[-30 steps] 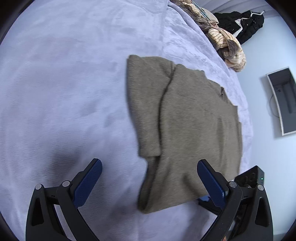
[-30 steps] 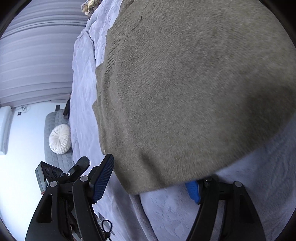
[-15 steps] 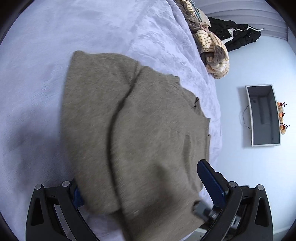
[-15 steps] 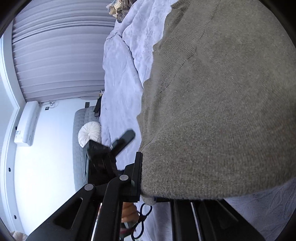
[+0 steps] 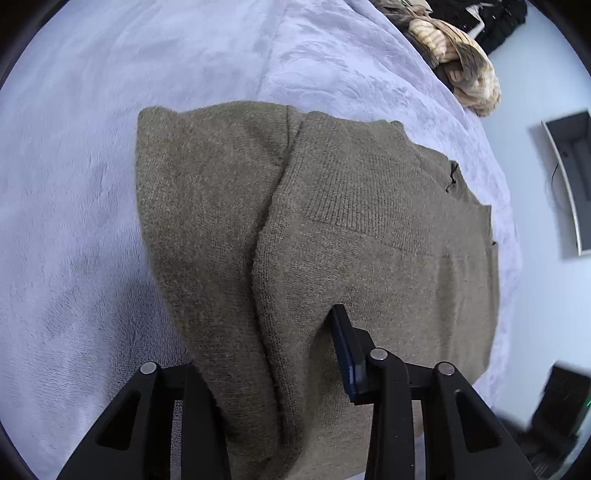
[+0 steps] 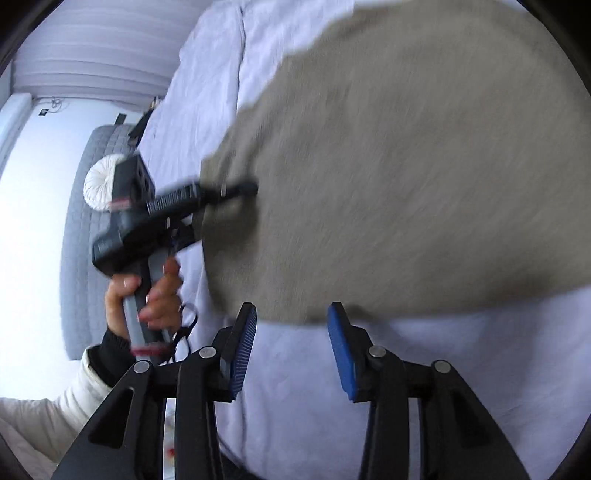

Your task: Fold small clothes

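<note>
An olive-brown knitted sweater (image 5: 369, 229) lies partly folded on the lavender bed cover (image 5: 92, 184). My left gripper (image 5: 269, 325) is closing on a bunched fold at the sweater's near edge. Its right pad (image 5: 345, 347) presses into the knit, and cloth hides its left finger. The right wrist view shows the left gripper (image 6: 240, 190) pinching the puckered sweater (image 6: 406, 166) edge, held by a person's hand (image 6: 147, 291). My right gripper (image 6: 291, 314) hovers just off the sweater's near hem. Its jaws are opening with nothing between the blue pads (image 6: 245, 339).
A pile of tan and striped clothes (image 5: 458, 62) and a black garment (image 5: 491, 14) sit at the bed's far edge. A dark screen (image 5: 569, 181) hangs on the wall. A grey padded seat with a round white cushion (image 6: 98, 184) stands beyond the bed.
My left gripper slid onto the sweater and went from wide open to closed on its fold. My right gripper pinched the hem, let go, and rose while rolling.
</note>
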Action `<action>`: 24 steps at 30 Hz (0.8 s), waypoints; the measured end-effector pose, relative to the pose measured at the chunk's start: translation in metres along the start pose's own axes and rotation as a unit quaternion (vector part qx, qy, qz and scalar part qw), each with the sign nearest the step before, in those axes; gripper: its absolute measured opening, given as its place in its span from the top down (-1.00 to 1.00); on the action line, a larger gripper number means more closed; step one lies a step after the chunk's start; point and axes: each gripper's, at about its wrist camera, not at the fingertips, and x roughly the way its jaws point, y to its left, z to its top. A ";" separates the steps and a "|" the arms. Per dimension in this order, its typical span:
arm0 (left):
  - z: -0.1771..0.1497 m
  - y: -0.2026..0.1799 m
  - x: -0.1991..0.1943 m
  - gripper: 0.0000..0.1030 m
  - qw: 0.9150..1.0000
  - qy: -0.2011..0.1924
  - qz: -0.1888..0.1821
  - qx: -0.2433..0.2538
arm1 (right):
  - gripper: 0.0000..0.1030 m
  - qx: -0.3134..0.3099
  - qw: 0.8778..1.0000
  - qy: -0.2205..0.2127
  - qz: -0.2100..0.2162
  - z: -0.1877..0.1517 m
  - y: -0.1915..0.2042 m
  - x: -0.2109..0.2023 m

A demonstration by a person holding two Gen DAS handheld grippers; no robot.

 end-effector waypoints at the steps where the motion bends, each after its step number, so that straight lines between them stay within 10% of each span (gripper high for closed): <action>1: 0.000 -0.005 -0.001 0.42 1.000 -0.004 0.011 0.009 | 0.48 -0.005 1.000 -0.018 -0.017 0.010 -0.003 -0.006; 5: 0.000 -0.015 -0.007 0.61 0.999 -0.019 0.031 0.023 | 0.74 -0.020 0.994 -0.056 -0.094 0.055 -0.013 -0.003; 12: 0.006 -0.045 -0.035 0.66 0.998 -0.044 0.023 0.040 | 0.75 -0.078 0.982 -0.004 -0.169 0.057 -0.025 0.062; 24: 0.029 -0.239 -0.022 0.66 0.973 -0.040 0.007 0.229 | 0.71 0.036 0.997 -0.067 -0.010 0.050 -0.089 -0.033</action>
